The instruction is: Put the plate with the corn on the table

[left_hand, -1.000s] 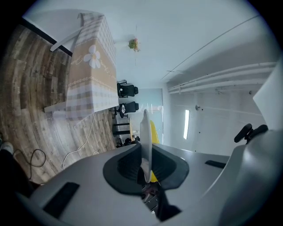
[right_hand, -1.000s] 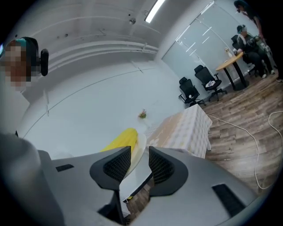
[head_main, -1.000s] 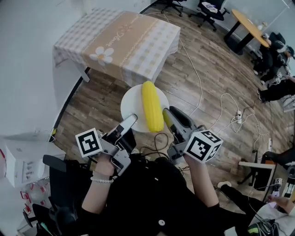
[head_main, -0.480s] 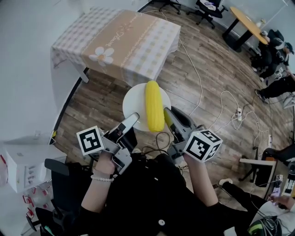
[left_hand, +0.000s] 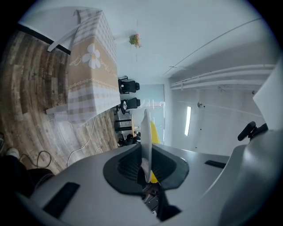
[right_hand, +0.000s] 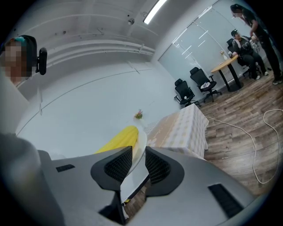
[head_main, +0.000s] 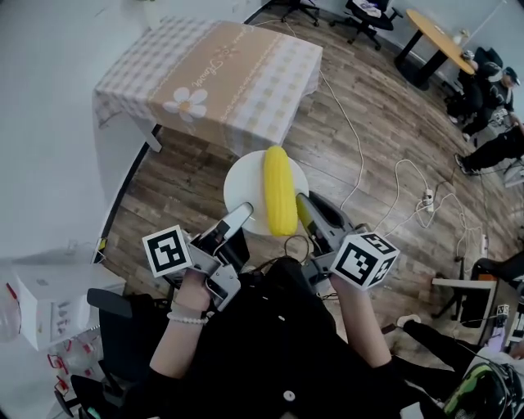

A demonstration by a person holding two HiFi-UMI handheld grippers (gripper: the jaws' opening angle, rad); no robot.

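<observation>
A white plate point(head_main: 246, 184) with a yellow corn cob point(head_main: 280, 190) lying on it hangs in the air over the wooden floor, short of the table point(head_main: 213, 69) with the checked cloth. My left gripper point(head_main: 242, 214) is shut on the plate's near left rim point(left_hand: 145, 132), and the corn point(left_hand: 154, 131) shows just behind it. My right gripper point(head_main: 303, 204) is at the near right rim. Its jaws are closing with the rim point(right_hand: 140, 148) between them and a little room still at the pads. The corn point(right_hand: 117, 139) lies beyond.
The table's daisy-print cloth hangs down its near side point(head_main: 188, 102). Cables point(head_main: 409, 204) trail over the floor on the right. A round table point(head_main: 438, 37), office chairs point(head_main: 372, 16) and seated people point(head_main: 491, 90) are at the far right. A white box point(head_main: 49, 307) stands at the left.
The plate with the corn and both grippers have drifted slightly to the right in the head view. The left grip on the rim looks the same.
</observation>
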